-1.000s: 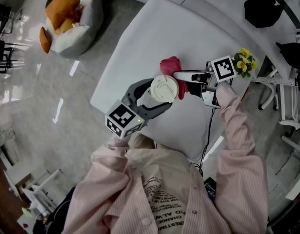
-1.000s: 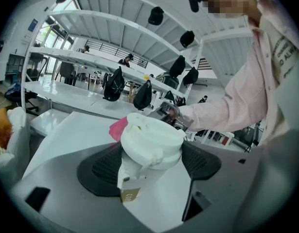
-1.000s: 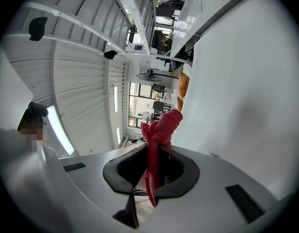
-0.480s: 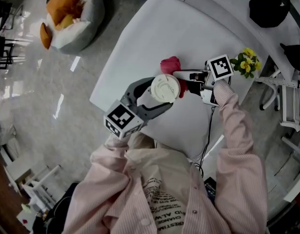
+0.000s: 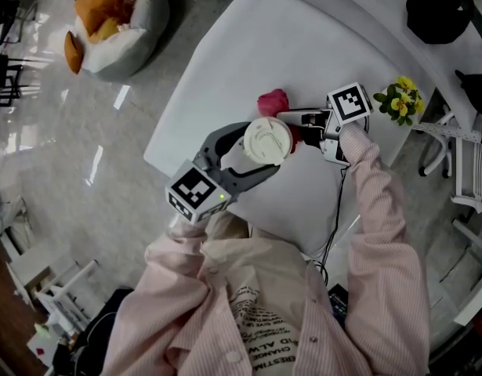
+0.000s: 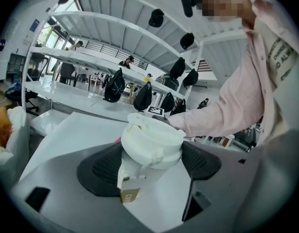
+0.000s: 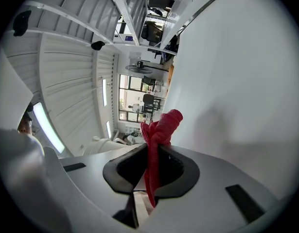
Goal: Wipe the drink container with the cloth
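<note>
A white lidded drink cup point(image 5: 266, 140) with a tan sleeve point(image 6: 130, 195) is held above the white table point(image 5: 303, 53), my left gripper point(image 5: 260, 151) shut on it. In the left gripper view the cup point(image 6: 149, 147) sits between the dark pads, tilted. A red cloth point(image 5: 275, 103) hangs bunched just beyond the cup. My right gripper point(image 5: 291, 121) is shut on that cloth point(image 7: 156, 144), which sticks up between its jaws, right beside the cup's far side.
A small pot of yellow flowers point(image 5: 400, 100) stands at the table's right edge. A beanbag with orange cushions point(image 5: 115, 18) lies on the floor at upper left. A black cable point(image 5: 335, 210) runs off the table's near edge.
Both grippers, the cup and the cloth have drifted slightly up-table together; the right gripper has edged left toward the cup. Both grips are unchanged.
</note>
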Motion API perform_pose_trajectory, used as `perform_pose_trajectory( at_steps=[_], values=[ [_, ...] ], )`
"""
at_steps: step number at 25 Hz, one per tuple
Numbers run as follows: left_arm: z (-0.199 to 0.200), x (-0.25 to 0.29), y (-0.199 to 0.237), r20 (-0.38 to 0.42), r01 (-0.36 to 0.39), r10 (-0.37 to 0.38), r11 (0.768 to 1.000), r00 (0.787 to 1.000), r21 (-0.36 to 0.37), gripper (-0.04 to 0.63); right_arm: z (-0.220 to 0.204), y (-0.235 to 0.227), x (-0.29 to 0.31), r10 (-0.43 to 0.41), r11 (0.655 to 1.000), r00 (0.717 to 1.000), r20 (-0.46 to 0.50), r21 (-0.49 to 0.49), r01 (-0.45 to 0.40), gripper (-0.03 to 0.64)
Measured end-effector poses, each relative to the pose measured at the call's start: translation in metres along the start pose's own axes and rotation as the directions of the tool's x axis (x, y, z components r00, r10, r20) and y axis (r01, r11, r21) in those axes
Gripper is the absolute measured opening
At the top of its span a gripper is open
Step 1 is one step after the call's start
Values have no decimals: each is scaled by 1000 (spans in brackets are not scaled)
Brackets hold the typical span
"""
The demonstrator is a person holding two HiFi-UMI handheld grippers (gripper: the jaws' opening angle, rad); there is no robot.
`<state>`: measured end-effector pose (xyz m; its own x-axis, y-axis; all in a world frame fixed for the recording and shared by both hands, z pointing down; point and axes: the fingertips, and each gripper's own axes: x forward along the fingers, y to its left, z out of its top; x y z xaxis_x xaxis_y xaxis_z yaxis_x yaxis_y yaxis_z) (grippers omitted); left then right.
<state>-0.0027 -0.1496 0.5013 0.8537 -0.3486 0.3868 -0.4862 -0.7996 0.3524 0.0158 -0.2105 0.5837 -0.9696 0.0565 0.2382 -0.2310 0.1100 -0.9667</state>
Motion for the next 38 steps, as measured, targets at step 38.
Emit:
perform_pose_trajectory(
  at_steps=[38],
  values=[
    [-1,0,-1,4,-2,2,1000,1000,12,379,2,-25,4,-228,952,971,73,-194,238,44]
  ],
)
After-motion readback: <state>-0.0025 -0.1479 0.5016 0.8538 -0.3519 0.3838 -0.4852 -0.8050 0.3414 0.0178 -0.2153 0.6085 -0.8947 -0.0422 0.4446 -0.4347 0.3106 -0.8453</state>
